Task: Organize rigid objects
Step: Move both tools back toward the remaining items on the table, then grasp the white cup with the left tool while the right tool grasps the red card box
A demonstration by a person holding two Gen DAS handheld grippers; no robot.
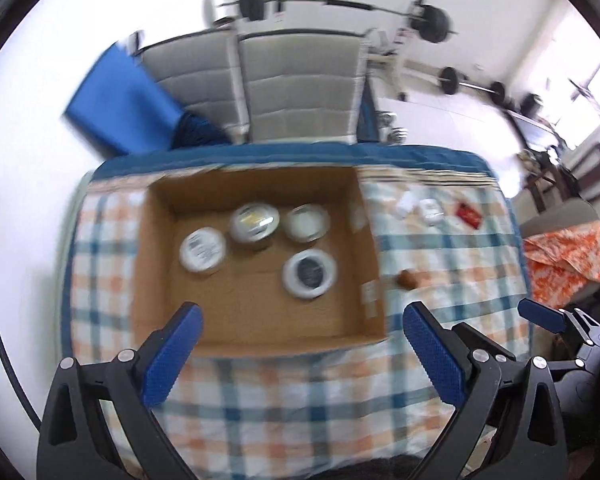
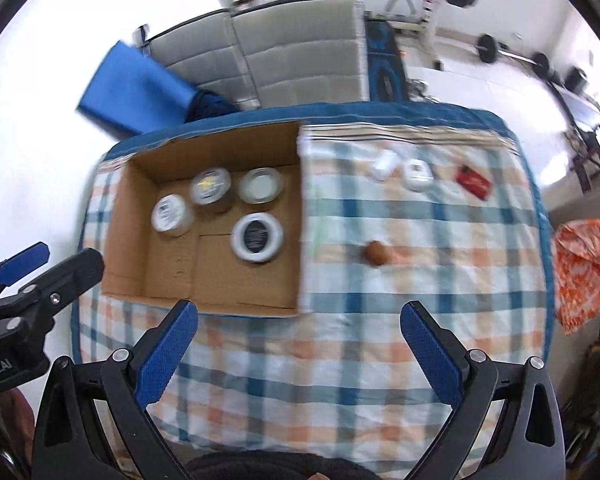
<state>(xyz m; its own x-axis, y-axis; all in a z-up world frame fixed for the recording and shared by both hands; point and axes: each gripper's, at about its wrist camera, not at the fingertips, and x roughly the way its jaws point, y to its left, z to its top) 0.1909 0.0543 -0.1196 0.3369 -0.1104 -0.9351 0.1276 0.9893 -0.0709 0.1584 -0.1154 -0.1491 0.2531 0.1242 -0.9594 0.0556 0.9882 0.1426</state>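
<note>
Blurred jars in box

Brown box; white jars, one black-topped. Cloth checked blue, orange, white. Red card. Blue pads on black grippers.

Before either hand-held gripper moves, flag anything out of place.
Four round jars sit in the cardboard box. Still loose on the plaid cloth outside it: a brown egg-like object, two small white items and a red packet. Nothing looks spilled or damaged.
</note>
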